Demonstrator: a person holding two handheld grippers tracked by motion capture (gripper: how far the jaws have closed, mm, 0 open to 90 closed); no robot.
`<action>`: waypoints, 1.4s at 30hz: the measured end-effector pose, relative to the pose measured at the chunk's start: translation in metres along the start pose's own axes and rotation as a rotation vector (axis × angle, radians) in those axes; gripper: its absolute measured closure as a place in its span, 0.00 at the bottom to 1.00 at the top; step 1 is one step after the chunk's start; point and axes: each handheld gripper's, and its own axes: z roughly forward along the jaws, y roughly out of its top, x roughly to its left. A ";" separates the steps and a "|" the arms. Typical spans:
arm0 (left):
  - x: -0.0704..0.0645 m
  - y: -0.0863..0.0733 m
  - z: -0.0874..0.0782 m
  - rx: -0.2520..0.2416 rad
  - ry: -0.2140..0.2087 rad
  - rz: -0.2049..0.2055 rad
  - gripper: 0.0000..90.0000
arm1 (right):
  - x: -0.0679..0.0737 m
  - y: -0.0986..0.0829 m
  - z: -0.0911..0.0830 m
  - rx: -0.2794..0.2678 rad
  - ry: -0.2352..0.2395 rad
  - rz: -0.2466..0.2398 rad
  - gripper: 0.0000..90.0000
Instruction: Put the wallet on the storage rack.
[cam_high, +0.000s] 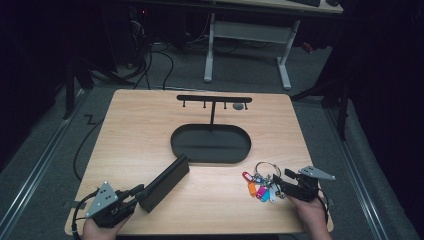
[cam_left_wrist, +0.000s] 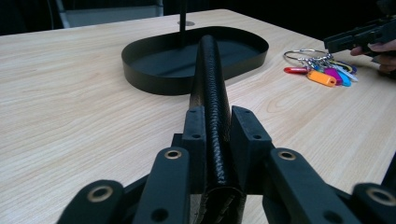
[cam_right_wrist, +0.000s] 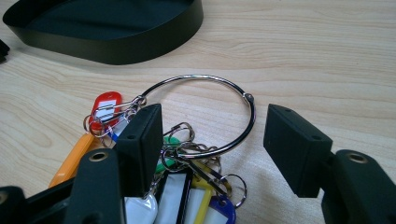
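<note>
Desk (cam_high: 150, 125) of pale wood. Oval black tray (cam_high: 210, 143) with upright hook stand (cam_high: 214, 99) at desk centre toward far edge; tray interior bare, nothing in it. Long black leather case (cam_high: 165, 182) near front-left corner, clenched edge-up in left gripper (cam_left_wrist: 217, 135), long axis running from jaws toward tray rim. Key bunch on large steel ring (cam_right_wrist: 205, 116) with coloured tags (cam_high: 261, 190) near front-right corner, just right of tray's near end. Right gripper (cam_right_wrist: 212, 140) released, jaws spread wide astride ring's near arc, no contact evident. Right hand clearly nearer the keys; ring lies flat, directly ahead of the fingers.
</note>
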 end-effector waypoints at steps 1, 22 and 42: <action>-0.001 0.000 0.001 0.007 0.001 0.007 0.82 | 0.000 0.000 0.000 0.000 0.001 -0.004 0.42; -0.004 0.025 0.031 0.259 0.024 0.124 0.71 | -0.003 -0.012 -0.013 0.004 0.002 0.007 0.42; -0.005 0.073 0.061 0.656 0.018 0.150 0.74 | 0.009 -0.009 -0.016 -0.007 0.049 -0.046 0.42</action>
